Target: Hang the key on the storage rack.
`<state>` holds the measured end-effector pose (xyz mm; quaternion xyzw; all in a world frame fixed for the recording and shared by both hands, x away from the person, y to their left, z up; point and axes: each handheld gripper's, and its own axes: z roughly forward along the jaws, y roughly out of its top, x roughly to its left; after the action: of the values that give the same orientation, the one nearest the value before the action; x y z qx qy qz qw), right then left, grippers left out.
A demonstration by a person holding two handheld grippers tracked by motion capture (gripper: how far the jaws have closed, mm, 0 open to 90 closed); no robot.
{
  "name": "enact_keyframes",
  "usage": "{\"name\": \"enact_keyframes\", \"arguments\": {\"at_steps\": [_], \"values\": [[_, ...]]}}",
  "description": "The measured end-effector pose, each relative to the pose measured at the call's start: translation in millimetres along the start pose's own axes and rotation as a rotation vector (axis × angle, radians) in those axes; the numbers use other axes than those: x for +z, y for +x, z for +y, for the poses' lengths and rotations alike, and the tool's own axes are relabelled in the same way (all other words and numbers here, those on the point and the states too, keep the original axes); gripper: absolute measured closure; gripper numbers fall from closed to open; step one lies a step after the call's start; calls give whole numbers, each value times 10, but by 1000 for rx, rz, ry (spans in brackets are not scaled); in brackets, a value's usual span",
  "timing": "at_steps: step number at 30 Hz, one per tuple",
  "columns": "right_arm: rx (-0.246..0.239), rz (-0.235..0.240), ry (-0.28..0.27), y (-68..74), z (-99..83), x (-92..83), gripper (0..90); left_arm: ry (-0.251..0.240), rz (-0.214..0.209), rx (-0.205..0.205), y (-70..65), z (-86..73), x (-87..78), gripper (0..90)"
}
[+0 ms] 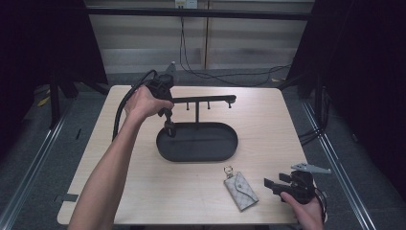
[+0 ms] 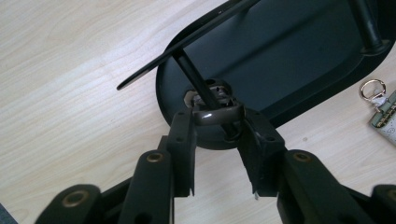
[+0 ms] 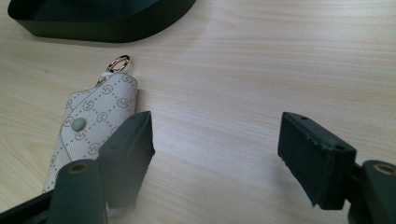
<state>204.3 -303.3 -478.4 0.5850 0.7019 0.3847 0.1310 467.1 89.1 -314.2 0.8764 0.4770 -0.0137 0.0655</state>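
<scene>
In the high view, the left gripper (image 1: pixel 168 128) reaches into the black oval tray (image 1: pixel 225 149) of a hook stand (image 1: pixel 203 99); the key pouch (image 1: pixel 241 190) lies beside the right gripper (image 1: pixel 269 183).

In the left gripper view, the jaws clamp a dark brown piece (image 2: pixel 215 113) over the tray's end.

In the right gripper view, the jaws stand wide apart over bare table (image 3: pixel 261 70), beside the pouch.

Light wood table (image 1: pixel 268 124) at centre frame, grey carpet floor (image 1: pixel 43 143) around it, pale panelled wall (image 1: pixel 143 43) at top, black curtains (image 1: pixel 368 72) upper right and left, loose cable (image 1: pixel 230 76) on floor.
</scene>
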Motion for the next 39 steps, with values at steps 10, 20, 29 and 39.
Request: {"name": "enact_keyframes", "arguments": {"at_steps": [10, 20, 29, 39], "values": [[-4, -5, -1, 2, 1, 2, 266, -12, -39, 9, -12, -88, -21, 416], [-2, -7, 7, 3, 4, 10, 265, -16, -69, 0, 50, -247, -20, 334], [-5, -9, 8, 0, 9, 22, 265, -35, -115, 6, 112, -405, 63, 281], [4, -13, 11, -9, 13, 28, 265, -94, -169, 61, 127, -578, 84, 191]]}}
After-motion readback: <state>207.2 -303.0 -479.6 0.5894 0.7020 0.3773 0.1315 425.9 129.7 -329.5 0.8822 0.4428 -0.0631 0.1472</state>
